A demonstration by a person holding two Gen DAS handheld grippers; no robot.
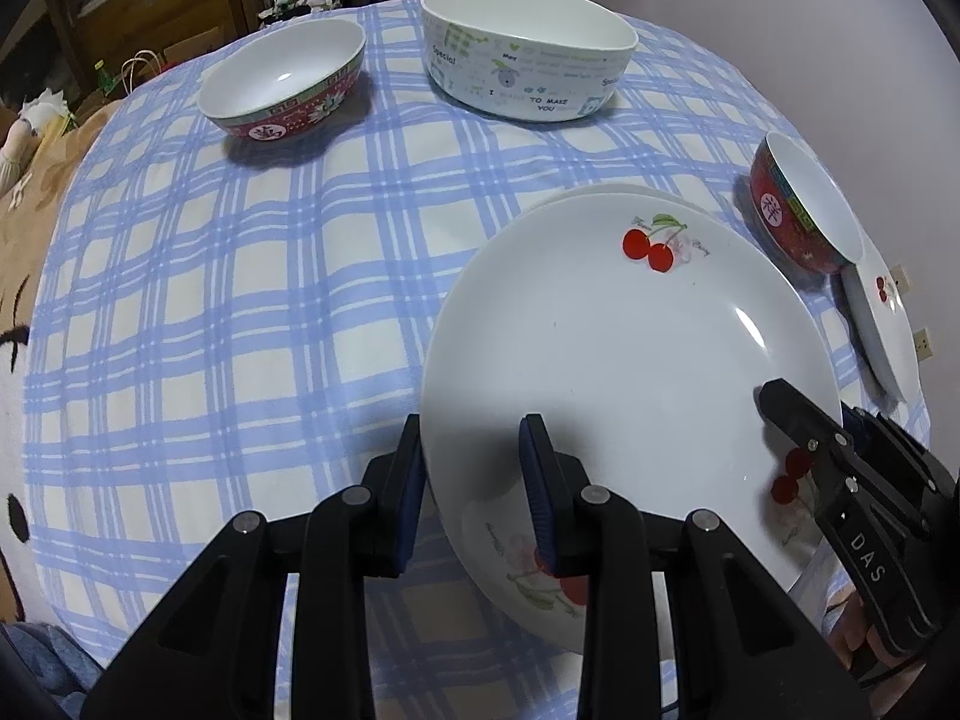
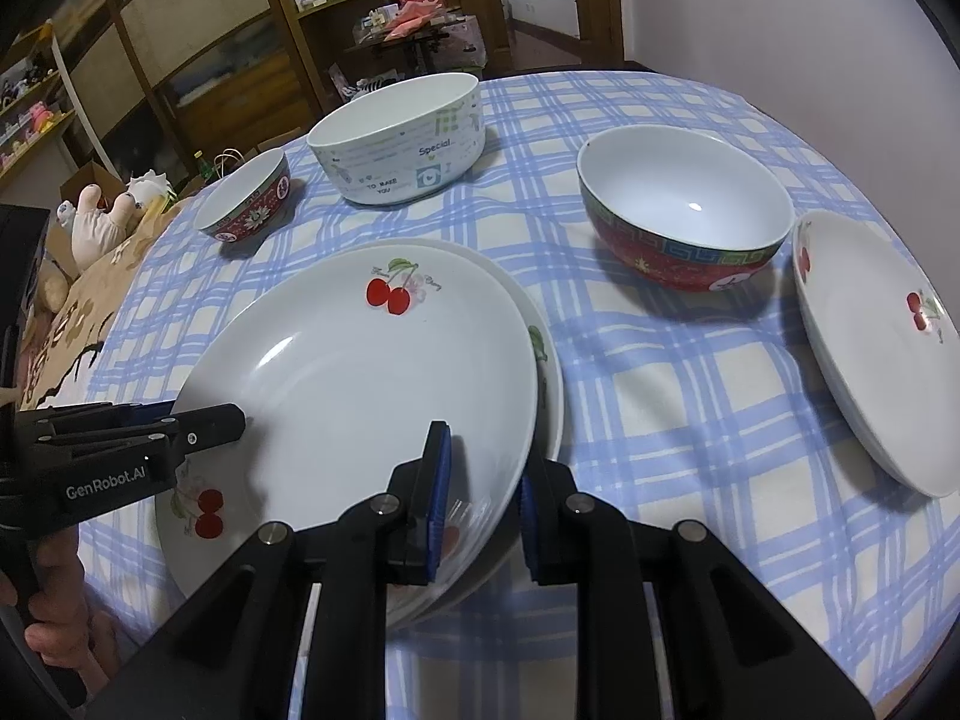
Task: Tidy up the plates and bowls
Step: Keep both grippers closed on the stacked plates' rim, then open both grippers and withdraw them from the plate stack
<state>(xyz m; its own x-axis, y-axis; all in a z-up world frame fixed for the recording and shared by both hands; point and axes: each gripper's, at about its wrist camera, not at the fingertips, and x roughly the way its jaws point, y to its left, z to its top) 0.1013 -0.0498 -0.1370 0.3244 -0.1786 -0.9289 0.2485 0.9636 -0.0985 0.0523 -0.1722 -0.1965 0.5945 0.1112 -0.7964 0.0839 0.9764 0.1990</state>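
A white deep plate with red cherries [image 1: 600, 348] [image 2: 360, 372] lies on top of a second cherry plate [image 2: 549, 378] on the blue-checked tablecloth [image 1: 240, 300]. My left gripper [image 1: 474, 429] is shut on the top plate's near-left rim, one blue pad outside and one inside. My right gripper [image 2: 489, 450] is shut on the same plate's opposite rim. Each gripper shows in the other's view: the right gripper [image 1: 810, 414] at that plate's right edge, the left gripper [image 2: 186, 417] at its left edge.
Two red patterned bowls [image 1: 282, 84] [image 2: 684, 210] stand at the far left and at the right. A large white printed bowl [image 1: 528, 60] [image 2: 396, 138] stands at the back. A third cherry plate [image 2: 870, 360] lies at the right table edge. Shelves and clutter stand beyond the table.
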